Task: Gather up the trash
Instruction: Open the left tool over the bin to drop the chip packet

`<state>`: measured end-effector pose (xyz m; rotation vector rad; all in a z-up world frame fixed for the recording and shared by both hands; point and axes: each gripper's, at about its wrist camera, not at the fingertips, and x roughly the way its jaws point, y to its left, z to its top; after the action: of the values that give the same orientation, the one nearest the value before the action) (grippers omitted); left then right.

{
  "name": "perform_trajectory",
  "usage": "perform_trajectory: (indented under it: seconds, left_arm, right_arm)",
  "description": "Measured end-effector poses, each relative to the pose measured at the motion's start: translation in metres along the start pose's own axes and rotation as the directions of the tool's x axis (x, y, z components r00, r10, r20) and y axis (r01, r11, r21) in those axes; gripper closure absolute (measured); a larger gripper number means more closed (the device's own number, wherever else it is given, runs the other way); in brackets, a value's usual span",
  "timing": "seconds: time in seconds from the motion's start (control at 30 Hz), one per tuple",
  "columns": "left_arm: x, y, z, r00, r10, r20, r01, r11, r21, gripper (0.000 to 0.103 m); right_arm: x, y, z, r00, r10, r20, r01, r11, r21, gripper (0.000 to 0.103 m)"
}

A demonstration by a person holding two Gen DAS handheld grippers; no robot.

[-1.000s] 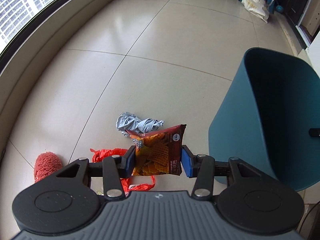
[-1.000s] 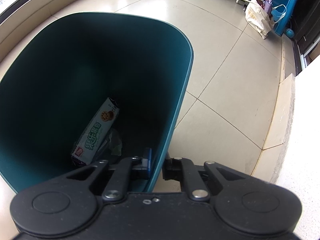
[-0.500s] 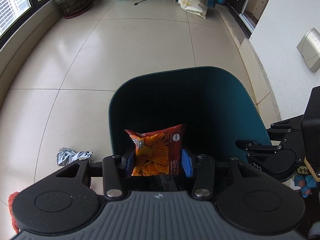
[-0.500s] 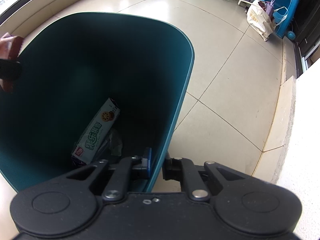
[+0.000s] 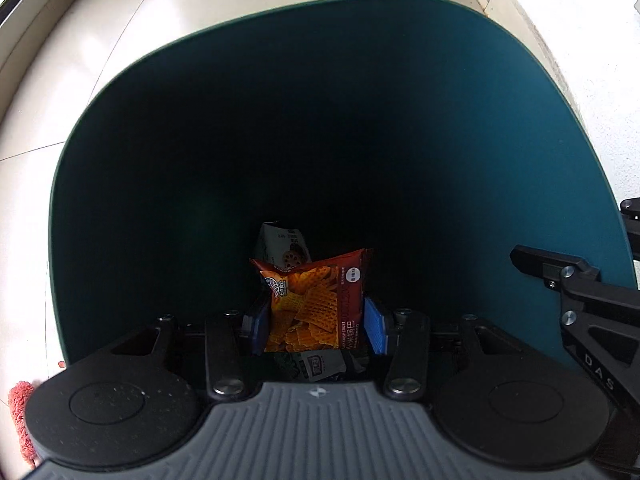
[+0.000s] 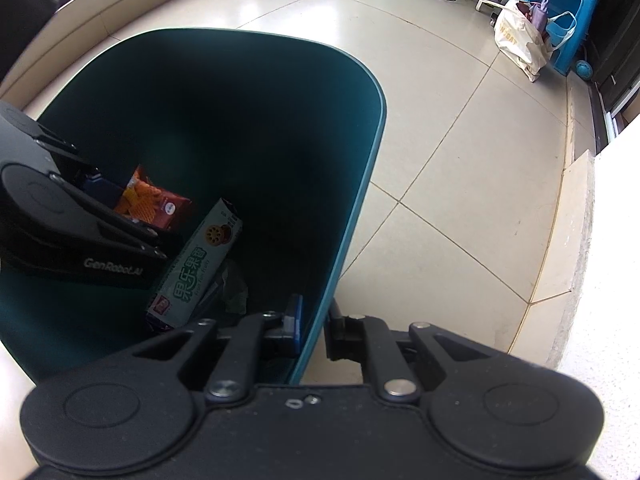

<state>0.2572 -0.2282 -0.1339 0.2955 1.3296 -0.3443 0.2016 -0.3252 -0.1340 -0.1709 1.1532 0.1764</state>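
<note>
1. Two wrappers already lie at the bottom of the teal bin [image 6: 360,184]; my left gripper [image 5: 316,320] hangs inside its mouth, the orange snack bag [image 5: 316,304] between fingers that have just been opening and look clear of it on the right.
2. I'd open wider so the bag falls free.
3. My right gripper [image 6: 314,328] pinches the bin's rim, fingers narrow; I hold it firmly.

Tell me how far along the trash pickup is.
Done: a biscuit box already lies in the teal bin. In hand: the left claw, jaws just opening, has the orange snack bag between them inside the bin; the right claw grips the rim. Left: a red fuzzy item on the floor.
</note>
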Motion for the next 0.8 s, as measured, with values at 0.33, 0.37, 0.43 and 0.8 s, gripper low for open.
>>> perform_trajectory:
  seconds: [0.33,0.37,0.43,0.8]
  left_arm:
    - [-0.004,0.007,-0.002,0.997,-0.073,0.015,0.073,0.997,-0.022,0.033]
    - [-0.007,0.008,-0.005,0.997,-0.077,0.021,0.077,0.997,-0.023,0.033]
    - [-0.012,0.007,-0.008,0.996,-0.081,0.034,0.081,0.997,-0.017,0.033]
    - [-0.059,0.013,-0.029,0.985,-0.093,0.145,0.097,0.995,-0.025,0.033]
  right_arm:
    - [-0.001,-0.001,0.002,1.000,0.004,-0.002,-0.004,1.000,0.006,0.093]
    - [-0.001,-0.001,0.003,1.000,0.003,-0.002,-0.003,1.000,0.006,0.093]
    - [-0.002,-0.001,0.003,1.000,0.004,-0.003,-0.004,1.000,0.006,0.093]
    - [-0.001,0.002,0.004,1.000,-0.006,-0.006,0.006,1.000,0.002,0.093]
